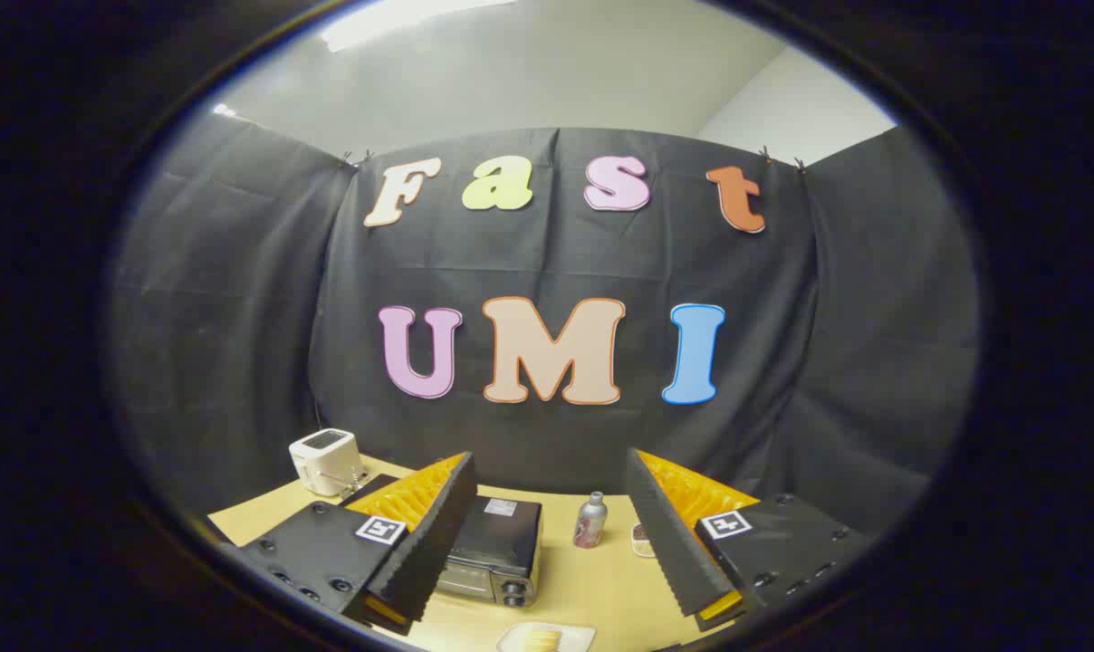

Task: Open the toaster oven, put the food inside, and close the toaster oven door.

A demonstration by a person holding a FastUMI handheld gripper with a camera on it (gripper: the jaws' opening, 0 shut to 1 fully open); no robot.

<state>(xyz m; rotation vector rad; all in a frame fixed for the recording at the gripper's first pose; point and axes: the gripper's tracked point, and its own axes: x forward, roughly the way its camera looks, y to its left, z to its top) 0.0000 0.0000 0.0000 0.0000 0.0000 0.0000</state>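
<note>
Gripper (547, 543) hangs wide open, empty; toaster oven (497, 552) sits just ahead, low beside its left finger, door apparently closed, food plate (547, 638) nearer.

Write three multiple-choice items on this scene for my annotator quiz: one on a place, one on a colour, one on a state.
1. Where does the small bottle stand?
A. On the toaster oven
B. On the table beyond the fingers, beside the toaster oven
C. On the plate

2. What colour is the pop-up toaster?
A. White
B. Red
C. Black

3. How do the gripper fingers stand?
A. Shut on the bottle
B. Shut on the oven door
C. Wide apart, holding nothing

Key: 1 B, it stands on the yellow table next to the toaster oven. 2 A, its body is white against the dark cloth. 3 C, table and bottle show between the fingers. The plate of food lies just ahead of them.
</note>
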